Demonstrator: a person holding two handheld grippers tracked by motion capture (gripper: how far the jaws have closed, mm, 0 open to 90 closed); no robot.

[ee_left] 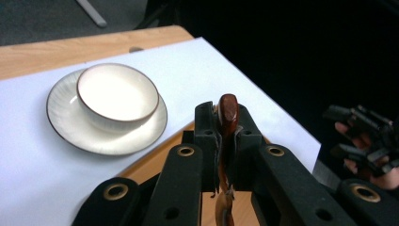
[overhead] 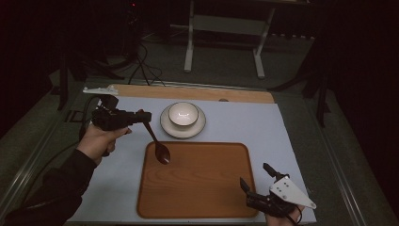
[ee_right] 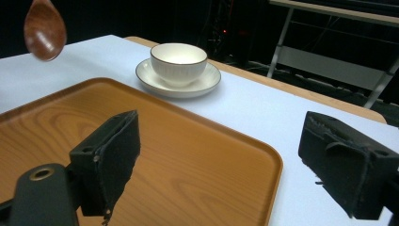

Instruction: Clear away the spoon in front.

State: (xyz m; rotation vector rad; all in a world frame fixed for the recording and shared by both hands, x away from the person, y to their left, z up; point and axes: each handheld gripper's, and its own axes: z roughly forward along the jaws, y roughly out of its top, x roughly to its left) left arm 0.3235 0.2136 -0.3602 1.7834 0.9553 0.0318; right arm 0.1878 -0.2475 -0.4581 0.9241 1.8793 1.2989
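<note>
The left gripper (overhead: 141, 116) is clamped on the spoon (overhead: 158, 144), held in the air over the tray's (overhead: 197, 207) left corner; right gripper (overhead: 256, 179) gapes idle; next, probably lower the spoon gently.

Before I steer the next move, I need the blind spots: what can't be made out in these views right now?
- Spoon: in the left gripper view, the left gripper covers most of its handle and the bottom edge cuts off its lower part.
- Spoon bowl height above the tray: cannot tell from the high view.
- Saucer: its centre is covered by the bowl.
- Right gripper: its rear is cut by the high view's bottom edge.
</note>
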